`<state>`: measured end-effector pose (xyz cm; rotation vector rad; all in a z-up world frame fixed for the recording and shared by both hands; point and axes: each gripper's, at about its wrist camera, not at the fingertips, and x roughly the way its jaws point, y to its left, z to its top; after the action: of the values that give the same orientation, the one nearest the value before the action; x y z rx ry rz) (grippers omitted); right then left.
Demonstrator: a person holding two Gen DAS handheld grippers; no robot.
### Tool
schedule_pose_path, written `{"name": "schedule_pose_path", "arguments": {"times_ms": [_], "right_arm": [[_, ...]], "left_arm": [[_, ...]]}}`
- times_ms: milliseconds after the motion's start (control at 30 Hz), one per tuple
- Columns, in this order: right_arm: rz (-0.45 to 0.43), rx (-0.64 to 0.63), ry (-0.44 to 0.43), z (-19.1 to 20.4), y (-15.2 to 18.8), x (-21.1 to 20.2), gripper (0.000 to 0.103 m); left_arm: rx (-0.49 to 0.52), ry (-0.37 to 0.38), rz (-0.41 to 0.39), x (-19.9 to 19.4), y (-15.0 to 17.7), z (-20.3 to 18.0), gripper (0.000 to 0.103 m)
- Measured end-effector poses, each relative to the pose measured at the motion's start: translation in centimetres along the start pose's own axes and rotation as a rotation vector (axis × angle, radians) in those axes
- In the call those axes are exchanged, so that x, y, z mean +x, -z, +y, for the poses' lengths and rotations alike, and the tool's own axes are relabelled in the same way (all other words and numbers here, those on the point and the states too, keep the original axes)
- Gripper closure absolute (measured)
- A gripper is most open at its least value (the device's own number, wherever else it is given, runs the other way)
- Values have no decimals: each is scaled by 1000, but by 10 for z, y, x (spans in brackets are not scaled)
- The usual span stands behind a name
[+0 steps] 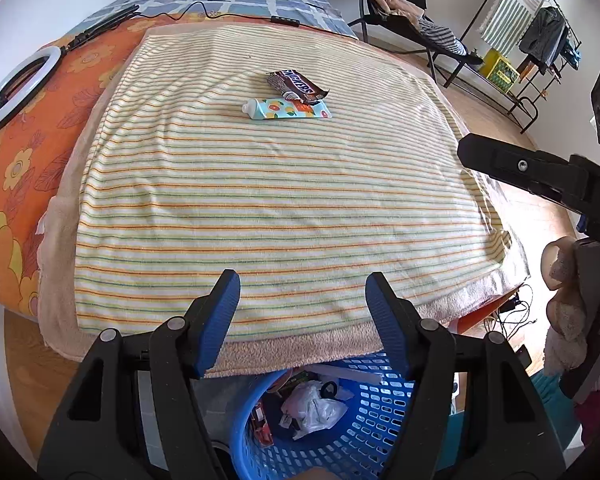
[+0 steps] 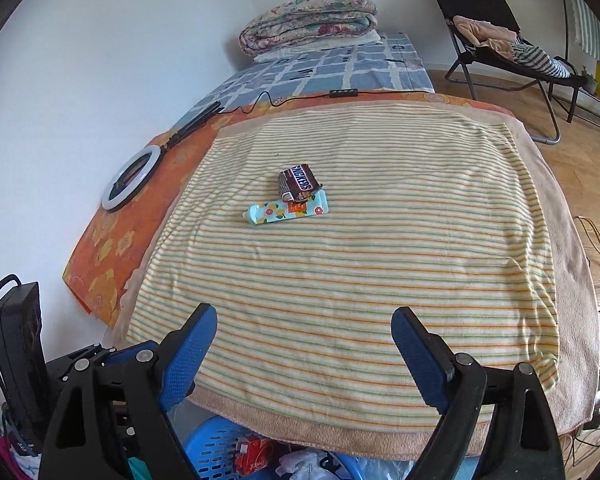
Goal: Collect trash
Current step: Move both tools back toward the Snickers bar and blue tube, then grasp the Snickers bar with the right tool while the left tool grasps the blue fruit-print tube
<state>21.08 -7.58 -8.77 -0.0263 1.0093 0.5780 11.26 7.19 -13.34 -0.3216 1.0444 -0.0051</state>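
On the striped towel (image 1: 260,184) over the bed, I see the toothpaste tube (image 1: 288,109) with the Snickers wrapper (image 1: 298,85) touching its far side. My left gripper (image 1: 302,312) and right gripper (image 2: 304,354) both gape wide, empty, above the blue basket (image 1: 364,420) holding trash.

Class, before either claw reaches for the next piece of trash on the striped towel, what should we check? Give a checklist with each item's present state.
1. Left claw open and holding nothing: ok.
2. Right claw open and holding nothing: ok.
3. Candy wrapper in plain view: ok.
4. Tube free to lift alone: not ok, the wrapper overlaps its end.
5. Blue basket within reach below the towel's near edge: ok.
6. Tube is empty trash: cannot tell.
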Motion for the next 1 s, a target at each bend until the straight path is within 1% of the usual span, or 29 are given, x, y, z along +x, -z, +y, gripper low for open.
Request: {"name": "schedule_pose_path", "arguments": {"times_ms": [133,367,533,700,767,933,1000], "right_arm": [[0,-17,10,1,-21,15,13],[-3,-31,22,1,-46,36,13],[-7,-42,22,3,-59,48,13],[7,-34,6,-1,-72,65,13],[17,-24,-1,-4,-78,74,13],[59,4,-45,-13,-93,102,14],[84,28,-77,-15,-99,116,16]], "left_arm": [[-3,-3,-5,9,-17,5,36],[-4,-7,-26,20,-44,9,36],[-7,-3,-32,28,-57,12,36],[-38,18,-15,42,-66,18,36],[-53,30,-5,48,-71,22,43],[-76,58,16,62,-80,28,52],[-81,65,18,67,-84,30,52]]}}
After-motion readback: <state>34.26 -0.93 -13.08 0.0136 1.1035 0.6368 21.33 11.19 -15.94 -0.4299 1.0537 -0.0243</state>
